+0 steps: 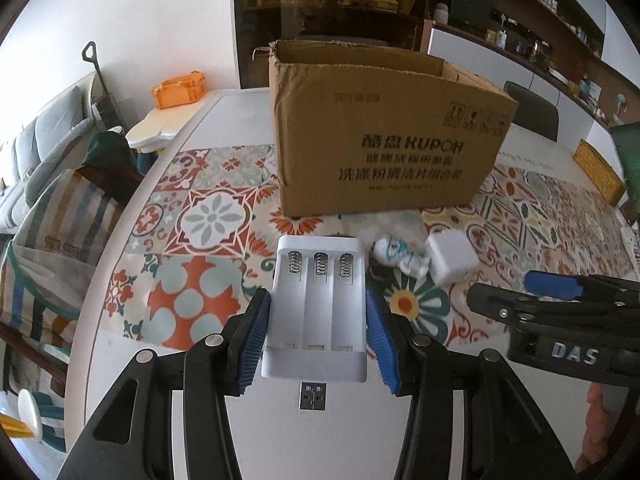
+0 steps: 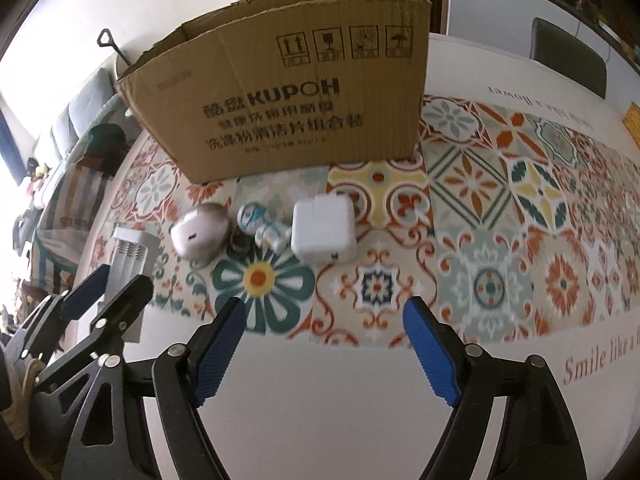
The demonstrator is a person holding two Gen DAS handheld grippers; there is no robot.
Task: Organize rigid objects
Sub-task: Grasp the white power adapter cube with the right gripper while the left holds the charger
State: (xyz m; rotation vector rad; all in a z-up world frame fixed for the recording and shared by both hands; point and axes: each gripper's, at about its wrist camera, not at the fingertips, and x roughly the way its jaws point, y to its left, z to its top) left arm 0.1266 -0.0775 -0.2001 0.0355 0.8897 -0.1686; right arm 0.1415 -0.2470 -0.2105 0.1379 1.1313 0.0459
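Between my left gripper (image 1: 318,334) pads, gripped: white battery charger (image 1: 318,304), long axis pointing ahead toward the cardboard box (image 1: 384,132) across the worktop (image 1: 132,344); my right gripper (image 2: 324,350), spread wide, carries nothing.

Box (image 1: 384,136): matt corrugated cardboard. Charger (image 1: 316,312): smooth white plastic, metal springs. Adapter (image 2: 323,227): glossy white plastic. Left hand-held gripper (image 1: 318,308) pads: ribbed blue rubber.
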